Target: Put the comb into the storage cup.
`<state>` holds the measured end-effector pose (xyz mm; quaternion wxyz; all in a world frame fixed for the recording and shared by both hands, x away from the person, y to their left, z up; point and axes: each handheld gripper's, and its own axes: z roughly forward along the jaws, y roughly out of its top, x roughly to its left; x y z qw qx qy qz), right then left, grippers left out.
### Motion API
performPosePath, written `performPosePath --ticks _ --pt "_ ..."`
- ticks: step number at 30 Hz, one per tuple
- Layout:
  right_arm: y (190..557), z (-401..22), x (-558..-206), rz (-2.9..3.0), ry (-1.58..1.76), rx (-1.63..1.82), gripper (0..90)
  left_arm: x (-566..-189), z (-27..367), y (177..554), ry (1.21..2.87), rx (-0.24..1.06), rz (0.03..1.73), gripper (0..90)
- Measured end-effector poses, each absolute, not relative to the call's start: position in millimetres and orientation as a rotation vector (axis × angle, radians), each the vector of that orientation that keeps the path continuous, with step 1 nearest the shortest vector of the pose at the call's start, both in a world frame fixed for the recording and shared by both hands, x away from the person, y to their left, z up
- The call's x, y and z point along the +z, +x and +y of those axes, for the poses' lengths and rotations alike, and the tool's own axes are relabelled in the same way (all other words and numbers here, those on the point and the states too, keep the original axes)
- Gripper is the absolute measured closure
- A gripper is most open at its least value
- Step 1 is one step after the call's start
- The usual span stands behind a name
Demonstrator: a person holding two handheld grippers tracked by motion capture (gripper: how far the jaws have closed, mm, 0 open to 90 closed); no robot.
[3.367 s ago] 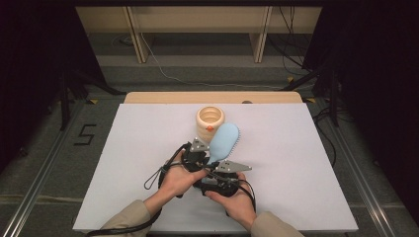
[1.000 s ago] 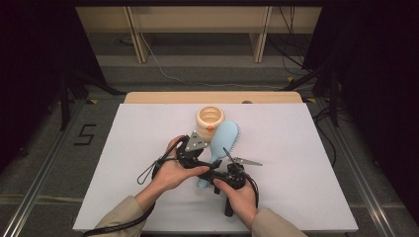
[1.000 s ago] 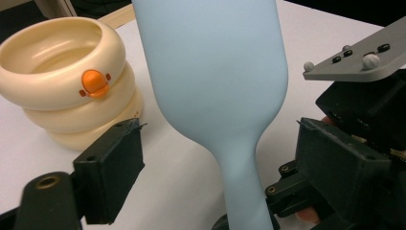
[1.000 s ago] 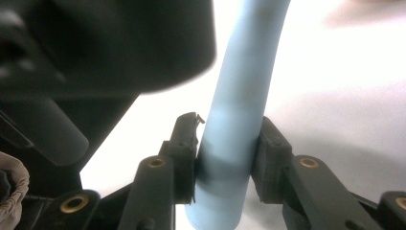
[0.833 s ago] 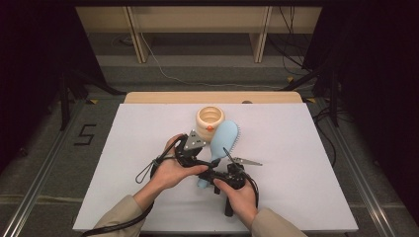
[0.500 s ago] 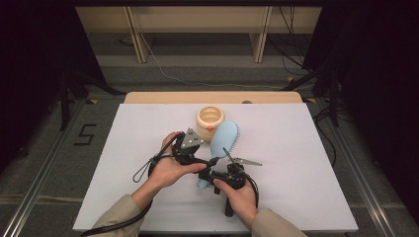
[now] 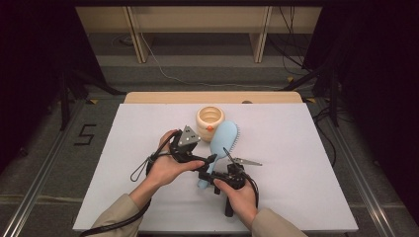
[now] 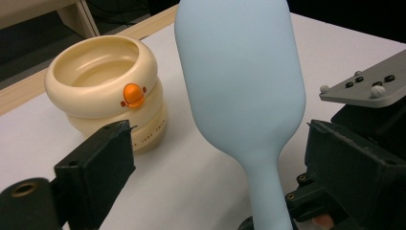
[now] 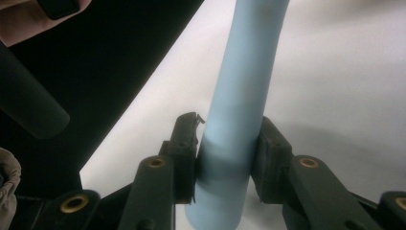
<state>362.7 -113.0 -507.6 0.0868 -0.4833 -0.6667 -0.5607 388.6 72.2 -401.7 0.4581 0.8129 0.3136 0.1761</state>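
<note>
A light blue hairbrush [image 7: 225, 138] lies slanted over the white table, its head next to a cream ringed cup [image 7: 210, 121] with an orange dot. My right gripper [image 7: 207, 177] is shut on the brush's handle [image 9: 244, 72], and both pads of that right gripper [image 9: 229, 139] press its sides. My left gripper [image 7: 205, 160] has just been opening its jaws. In the left gripper view that left gripper [image 8: 215, 132] stands wide on either side of the brush's neck [image 8: 239, 86] without touching it. The cup [image 8: 105, 91] is just beyond the left jaw.
The white table [image 7: 296, 187] has bare surface to the left, right and front of the hands. A wooden strip [image 7: 163, 97] runs along its far edge. The right gripper's grey plate [image 8: 364, 91] shows close beside the left gripper's right jaw. Cables lie on the floor behind.
My left hand has shifted a little to the left and back from the brush. The right gripper and the brush have stayed in place over the last second.
</note>
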Motion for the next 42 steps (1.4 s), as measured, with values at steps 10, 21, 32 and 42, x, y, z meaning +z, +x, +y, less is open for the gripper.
performPosePath --ticks 10,21,32,42 --pt "363 -113 -508 -1.986 -1.437 -1.669 66.5 -399 75 389 2.004 0.443 0.759 0.0" --pt "363 -113 -508 -1.986 -1.440 -1.666 66.5 -397 77 390 2.000 0.463 0.752 0.0" --pt "363 -113 -509 -1.995 -1.433 -1.666 66.5 -392 80 395 1.964 0.437 0.765 0.0" --pt "362 -112 -507 -1.995 -1.426 -1.669 66.5 -390 78 400 1.964 0.420 0.775 0.0"
